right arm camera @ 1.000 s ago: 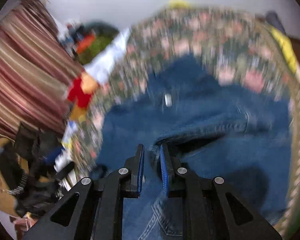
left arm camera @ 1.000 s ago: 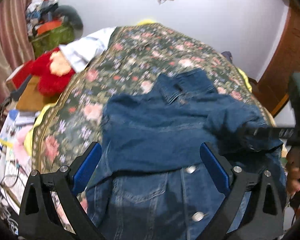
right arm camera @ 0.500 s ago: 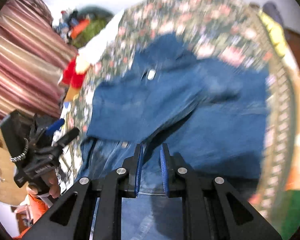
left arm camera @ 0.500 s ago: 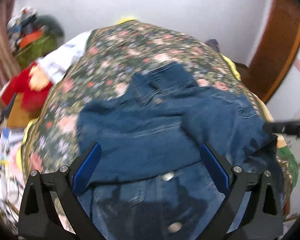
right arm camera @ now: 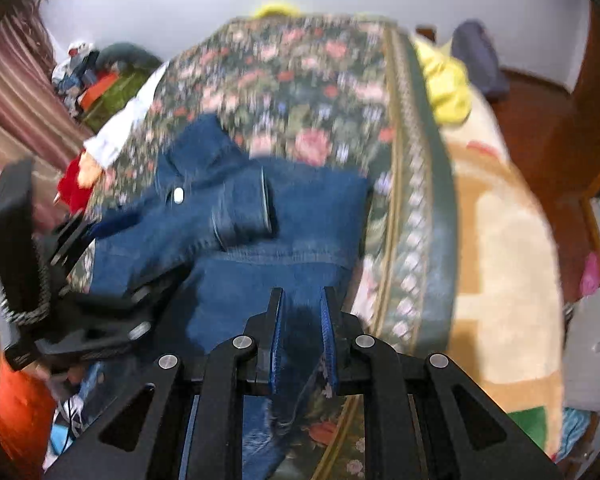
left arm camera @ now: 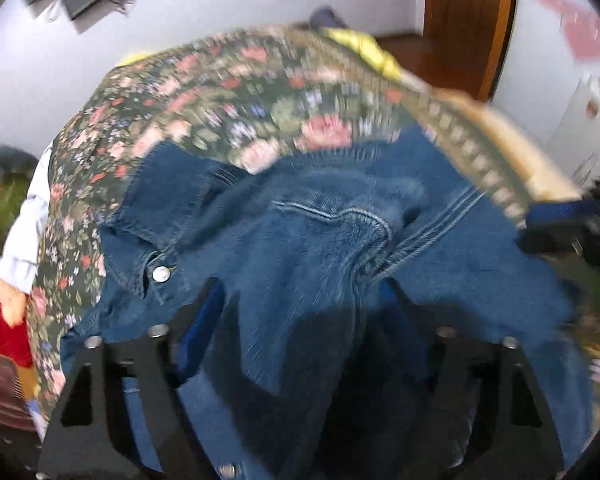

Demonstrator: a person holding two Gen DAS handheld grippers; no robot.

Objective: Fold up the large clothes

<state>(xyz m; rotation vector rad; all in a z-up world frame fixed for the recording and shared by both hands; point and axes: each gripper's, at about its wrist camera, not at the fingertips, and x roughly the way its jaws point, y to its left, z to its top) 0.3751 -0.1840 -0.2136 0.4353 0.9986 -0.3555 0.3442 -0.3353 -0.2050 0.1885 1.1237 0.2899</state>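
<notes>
My left gripper point(left arm camera: 300, 312) has just been closing around a denim jacket point(left arm camera: 320, 240) fold; my right gripper point(right arm camera: 302, 340) stays clamped on its hem, ready to fold.

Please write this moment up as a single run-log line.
step: folding denim jacket on floral bedspread | left gripper: closing over jacket fabric | right gripper: shut on jacket edge

Denim jacket point(left arm camera: 300, 240) hem beyond frame
</notes>
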